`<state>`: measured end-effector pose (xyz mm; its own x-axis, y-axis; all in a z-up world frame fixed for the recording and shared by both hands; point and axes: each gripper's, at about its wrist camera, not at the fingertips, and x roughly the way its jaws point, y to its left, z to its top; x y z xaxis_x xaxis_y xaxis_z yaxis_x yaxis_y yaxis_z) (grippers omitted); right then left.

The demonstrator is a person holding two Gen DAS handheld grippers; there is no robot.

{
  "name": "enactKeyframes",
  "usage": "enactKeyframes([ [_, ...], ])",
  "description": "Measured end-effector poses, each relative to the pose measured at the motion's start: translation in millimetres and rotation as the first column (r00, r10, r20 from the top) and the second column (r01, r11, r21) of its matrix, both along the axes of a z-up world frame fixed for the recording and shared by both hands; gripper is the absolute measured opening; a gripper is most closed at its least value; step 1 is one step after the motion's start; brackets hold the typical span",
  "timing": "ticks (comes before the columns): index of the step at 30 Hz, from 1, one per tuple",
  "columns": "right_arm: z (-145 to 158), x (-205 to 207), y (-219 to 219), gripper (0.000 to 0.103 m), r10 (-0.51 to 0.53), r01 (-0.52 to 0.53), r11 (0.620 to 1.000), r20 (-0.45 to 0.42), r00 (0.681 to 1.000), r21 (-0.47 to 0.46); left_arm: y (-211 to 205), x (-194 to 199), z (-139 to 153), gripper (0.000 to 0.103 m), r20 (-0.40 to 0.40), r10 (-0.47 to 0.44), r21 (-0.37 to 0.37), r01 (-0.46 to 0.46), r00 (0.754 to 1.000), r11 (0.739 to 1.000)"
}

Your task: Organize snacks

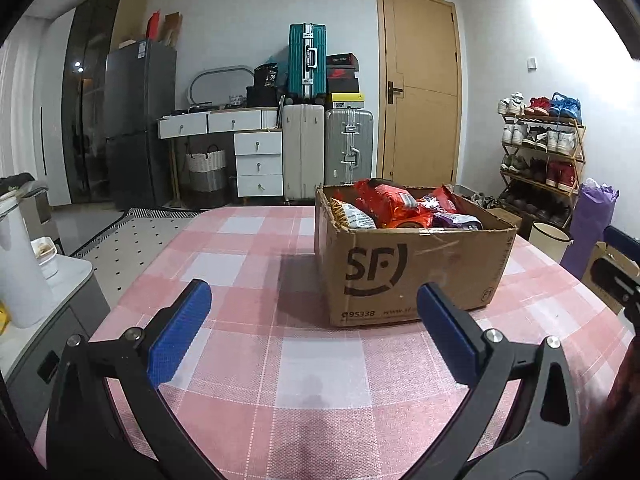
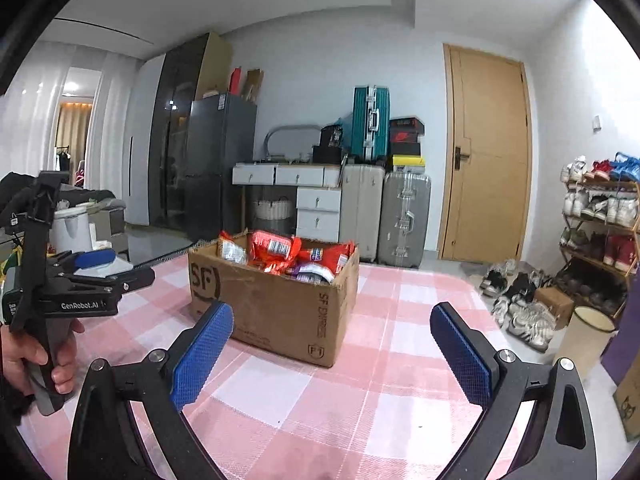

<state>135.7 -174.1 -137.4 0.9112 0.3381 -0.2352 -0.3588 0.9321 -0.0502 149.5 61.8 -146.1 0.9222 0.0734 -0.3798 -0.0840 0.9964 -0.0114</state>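
Left gripper (image 1: pixel 314 320): level and low over the table, pointing at the box; jaws spread wide, nothing between the blue pads (image 1: pixel 180 336).
Left hand (image 2: pixel 38 354): seen from the right wrist view, wrapped round the handle from below, fingers curled at the front, holding the tool roughly horizontal.
Right gripper (image 2: pixel 332 342): also hovering above the table, aimed forward; jaws wide apart, bare checked cloth between them.
Cardboard box (image 1: pixel 404 272): it stands on the cloth, just beyond the left jaws and off toward their right finger; from the right gripper it lies ahead, nearer the left finger.
Snack bags (image 1: pixel 390 204): heaped inside the box, red and orange packets poking above the rim, a pale one at the left end, a purple one at the right; none touched by either gripper.
Table (image 1: pixel 256 264): pink-and-white check cloth, running under both pairs of jaws.
Contact: both tools clear of the box, apart from each other.
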Motion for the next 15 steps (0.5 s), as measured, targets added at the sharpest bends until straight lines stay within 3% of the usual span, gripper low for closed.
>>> enactKeyframes([
  [6, -4, 12, -7, 0.101, 0.001, 0.002, 0.999, -0.05, 0.999, 0.047, -9, 10, -10, 0.103, 0.005, -0.018, 0.03, 0.017, 1.0, 0.999],
  [15, -6, 13, -5, 0.101, -0.002, 0.004, 0.999, -0.048, 0.999, 0.042, -12, 19, -14, 0.103, 0.001, -0.013, 0.025, 0.013, 1.0, 1.0],
])
